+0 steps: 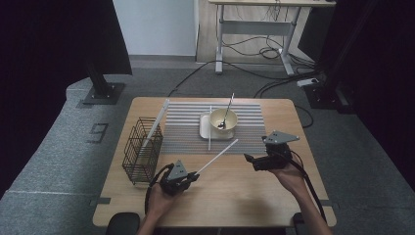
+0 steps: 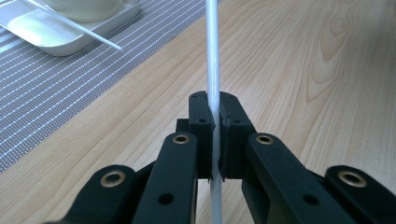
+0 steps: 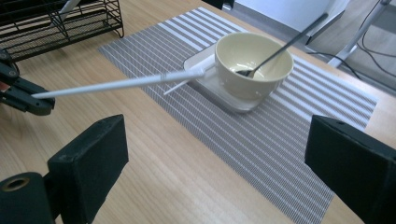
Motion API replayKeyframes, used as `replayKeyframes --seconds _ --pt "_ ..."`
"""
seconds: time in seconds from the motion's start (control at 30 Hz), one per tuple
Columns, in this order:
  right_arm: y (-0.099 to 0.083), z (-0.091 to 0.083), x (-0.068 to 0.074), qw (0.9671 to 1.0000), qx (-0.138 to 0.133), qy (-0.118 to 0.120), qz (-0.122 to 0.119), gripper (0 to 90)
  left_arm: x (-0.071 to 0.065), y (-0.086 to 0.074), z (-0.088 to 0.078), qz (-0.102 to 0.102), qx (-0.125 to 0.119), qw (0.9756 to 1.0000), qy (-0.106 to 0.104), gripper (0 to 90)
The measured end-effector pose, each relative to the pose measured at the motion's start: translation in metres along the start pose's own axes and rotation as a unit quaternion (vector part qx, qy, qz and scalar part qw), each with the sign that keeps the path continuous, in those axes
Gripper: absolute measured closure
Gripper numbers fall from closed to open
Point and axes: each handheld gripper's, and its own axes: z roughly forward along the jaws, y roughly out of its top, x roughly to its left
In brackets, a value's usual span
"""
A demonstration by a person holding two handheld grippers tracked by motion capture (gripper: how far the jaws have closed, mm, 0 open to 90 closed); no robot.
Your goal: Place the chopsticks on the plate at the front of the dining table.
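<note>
From above, the left gripper [image 1: 192, 177] clamps a slim white chopstick [image 1: 218, 155] by its lower end, slanting ahead toward the cream bowl [image 1: 223, 121]. Along that gripper's own jaws, the chopstick [image 2: 213, 70] runs straight and smooth (pinched firmly for carrying, apparently). From the right gripper [image 3: 215, 154], jaws gaping empty, the chopstick [image 3: 121, 85] lies ahead-left.

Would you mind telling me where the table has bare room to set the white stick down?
Bare wood runs along the near edge of the table, between the left claw and right claw, below the striped mat. It is crowded at the bowl on its tray and by the wire basket.
</note>
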Motion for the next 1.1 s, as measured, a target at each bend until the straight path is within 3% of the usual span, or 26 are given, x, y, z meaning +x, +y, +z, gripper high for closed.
replayKeyframes --seconds 0.37,1.1 --pt "-0.041 0.001 -0.009 0.9993 0.018 -0.012 0.031 6.0 0.002 -0.001 -0.001 -0.006 0.003 1.0000 0.005 85.4" --pt "-0.113 0.030 -0.009 0.9952 0.074 -0.007 0.064 3.6 0.004 0.000 0.000 -0.018 0.007 0.9998 0.007 85.4"
